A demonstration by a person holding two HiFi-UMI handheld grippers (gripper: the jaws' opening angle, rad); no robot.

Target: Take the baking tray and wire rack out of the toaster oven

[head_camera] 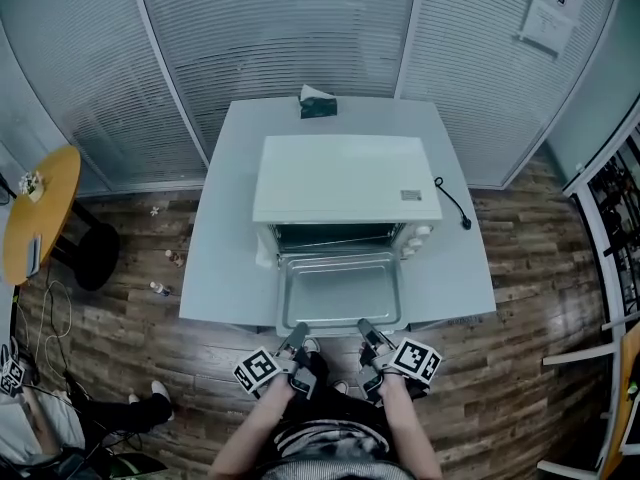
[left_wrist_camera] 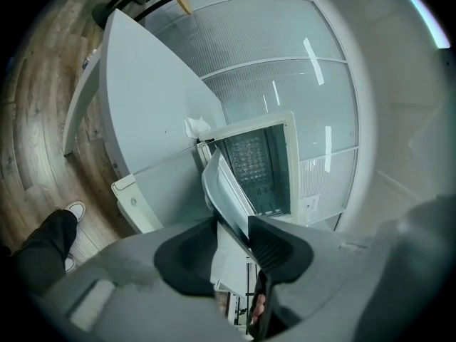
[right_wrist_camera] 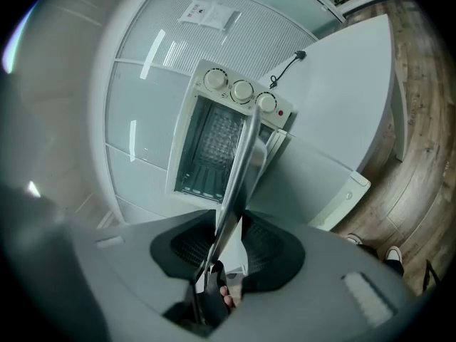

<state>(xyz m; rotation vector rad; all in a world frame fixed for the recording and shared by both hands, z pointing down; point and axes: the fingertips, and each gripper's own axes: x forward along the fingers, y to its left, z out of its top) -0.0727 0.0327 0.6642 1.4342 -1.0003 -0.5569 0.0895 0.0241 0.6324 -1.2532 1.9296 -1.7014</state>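
Well, grip: my left gripper [left_wrist_camera: 231, 251] and right gripper [right_wrist_camera: 228, 251] each have jaws pinched narrow on the baking tray's [head_camera: 340, 290] near rim, with the tray out in front of the toaster oven [head_camera: 345, 178].
Risk: the thin rim slipping, or the tray tipping if my hands pull unevenly.
Inside the oven: wire rack [right_wrist_camera: 214, 137].
Below the tray: open door [right_wrist_camera: 313, 184], past the bench [head_camera: 225, 258] edge.

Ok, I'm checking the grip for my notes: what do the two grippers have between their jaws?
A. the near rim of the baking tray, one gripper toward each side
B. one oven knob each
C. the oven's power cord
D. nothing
A: the left gripper and the right gripper each clamp the near rim of the baking tray, and both gripper views show its thin metal edge pinched between the pads.
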